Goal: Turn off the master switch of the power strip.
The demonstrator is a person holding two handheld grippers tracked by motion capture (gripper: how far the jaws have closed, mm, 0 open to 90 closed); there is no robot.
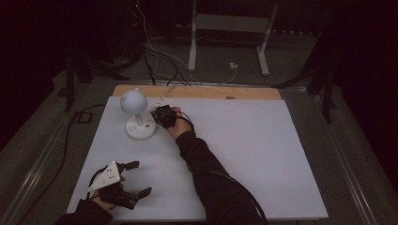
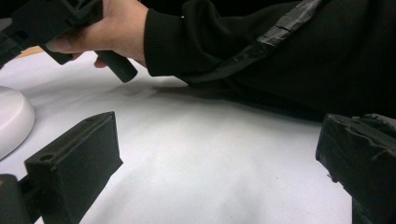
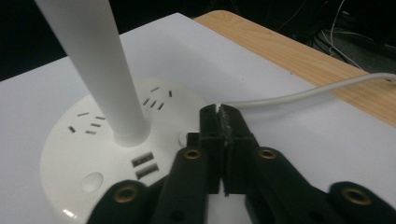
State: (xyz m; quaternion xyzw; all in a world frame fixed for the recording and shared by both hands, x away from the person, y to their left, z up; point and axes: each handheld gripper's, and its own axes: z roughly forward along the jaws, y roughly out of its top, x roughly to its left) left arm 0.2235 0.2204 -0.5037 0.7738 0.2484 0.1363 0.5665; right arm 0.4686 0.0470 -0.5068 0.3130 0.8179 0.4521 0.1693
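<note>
Trouble, if it comes, will come at the lamp: from above, the right gripper [image 1: 158, 115] is pressed up against the base of a white desk lamp [image 1: 137, 116] near the far left of the white worktop [image 1: 263, 154], and a shove from that hand looks likely to slide the light base or tip the tall, globe-headed lamp over. The left gripper [image 1: 136, 178] rests near the front left corner, well apart from the lamp, jaws spread and holding nothing. Along the left gripper's own jaws, wide apart over bare worktop, the rim of the lamp base [image 2: 13, 120] shows at the left edge and the person's right hand [image 2: 105, 32] and dark sleeve [image 2: 261, 51] cross beyond; an elbow drifting back could catch on this idle gripper. From the right gripper view, the right gripper's jaws are clenched together with nothing visible between them, tips at the edge of the round base beside a small button [image 3: 186, 136]; they could slip off it and snag the white cord [image 3: 308, 94] running toward the wooden edge. The base carries socket slots [image 3: 158, 99], two USB ports [image 3: 144, 164] and a plain white stem [image 3: 105, 70].
</note>
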